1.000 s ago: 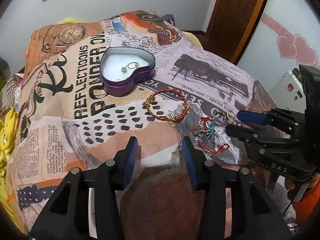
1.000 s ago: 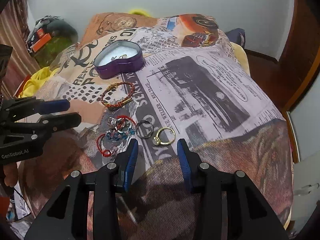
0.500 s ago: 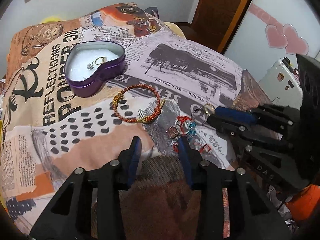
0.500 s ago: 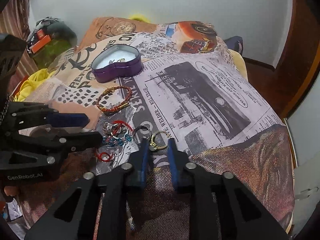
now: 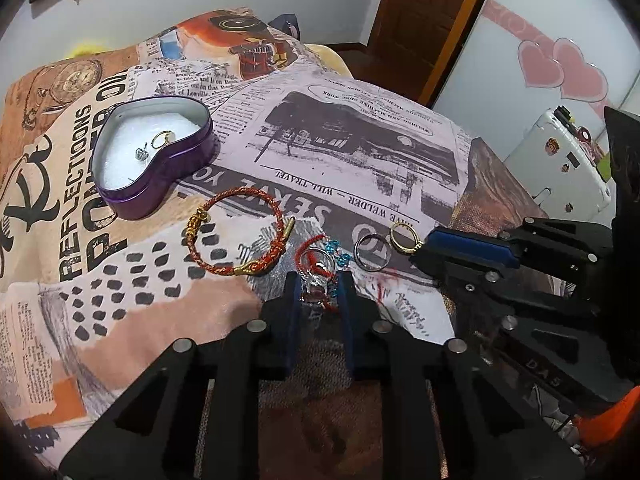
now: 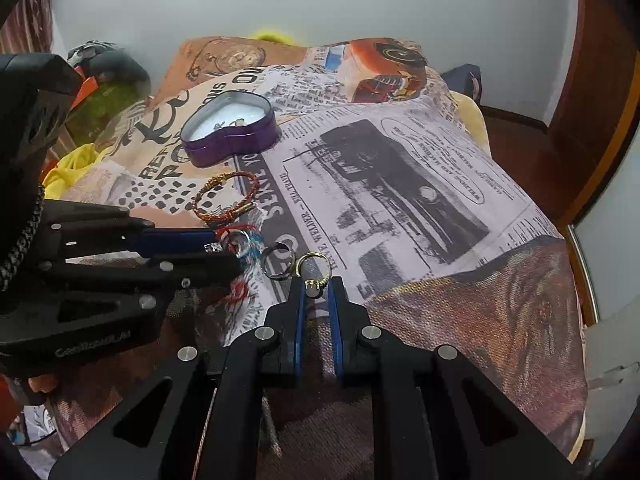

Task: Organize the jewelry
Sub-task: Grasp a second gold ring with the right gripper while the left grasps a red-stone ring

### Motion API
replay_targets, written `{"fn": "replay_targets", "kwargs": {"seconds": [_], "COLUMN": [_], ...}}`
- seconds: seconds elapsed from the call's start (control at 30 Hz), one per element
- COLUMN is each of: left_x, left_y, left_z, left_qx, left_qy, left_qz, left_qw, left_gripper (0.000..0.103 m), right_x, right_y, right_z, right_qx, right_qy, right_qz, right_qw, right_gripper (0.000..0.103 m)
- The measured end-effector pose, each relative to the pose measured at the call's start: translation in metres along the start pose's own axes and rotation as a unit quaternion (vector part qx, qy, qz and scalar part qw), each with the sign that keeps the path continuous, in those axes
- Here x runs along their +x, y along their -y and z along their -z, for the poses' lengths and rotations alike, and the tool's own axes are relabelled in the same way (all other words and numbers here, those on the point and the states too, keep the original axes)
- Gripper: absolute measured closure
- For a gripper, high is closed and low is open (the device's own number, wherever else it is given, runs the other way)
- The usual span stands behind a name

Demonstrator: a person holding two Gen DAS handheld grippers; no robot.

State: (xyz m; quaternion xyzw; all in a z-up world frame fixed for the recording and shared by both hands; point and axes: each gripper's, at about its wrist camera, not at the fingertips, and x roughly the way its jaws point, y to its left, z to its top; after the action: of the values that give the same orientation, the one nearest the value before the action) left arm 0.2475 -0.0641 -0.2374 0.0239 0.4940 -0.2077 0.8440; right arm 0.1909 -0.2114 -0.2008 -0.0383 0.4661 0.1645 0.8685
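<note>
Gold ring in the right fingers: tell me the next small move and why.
Probably lift the gold ring straight up and carry it toward the heart-shaped tin. The right gripper is shut on the ring's setting, the tin stands open with small pieces already inside, and the silver ring lies close beside it, so rise before moving across.

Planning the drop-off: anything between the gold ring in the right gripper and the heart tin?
Partly. The red-gold bracelet lies on the blanket between the gold ring in the right gripper and the heart tin. A lifted carry would likely clear it.
</note>
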Motion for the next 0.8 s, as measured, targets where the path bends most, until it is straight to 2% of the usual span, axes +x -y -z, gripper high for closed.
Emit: {"fn": "replay_targets", "kwargs": {"seconds": [0.1,0.27,0.5,0.8], "left_x": [-0.004,-0.015,-0.029,-0.048], "left_y": [0.002,0.0,-0.011,-0.02], "left_z": [0.002,0.004,0.01,0.013], "left_qx": [0.004,-0.001,-0.017,-0.029], "left_qy": [0.008,0.024,0.038,0.058], "left_qz": [-0.004,-0.005,-0.01,-0.021], "left_qw": [0.9999,0.9997,0.9991,0.9977], "left_gripper": [0.09,0.093,0.093,0.093], "right_x": [-0.001,-0.003,0.004,0.01], "right_y": [0.003,-0.001,-0.008,-0.005], "right_z": [0.0,-0.001,-0.002,-0.004], "right_qx": [0.004,-0.003,-0.018,-0.007], "right_qy": [-0.004,-0.003,-0.001,0.001], "right_qz": [-0.003,0.0,0.012,0.005], "right_qw": [1.0,1.0,1.0,1.0], "right_gripper": [0.092,0.082,0.082,0.083]}}
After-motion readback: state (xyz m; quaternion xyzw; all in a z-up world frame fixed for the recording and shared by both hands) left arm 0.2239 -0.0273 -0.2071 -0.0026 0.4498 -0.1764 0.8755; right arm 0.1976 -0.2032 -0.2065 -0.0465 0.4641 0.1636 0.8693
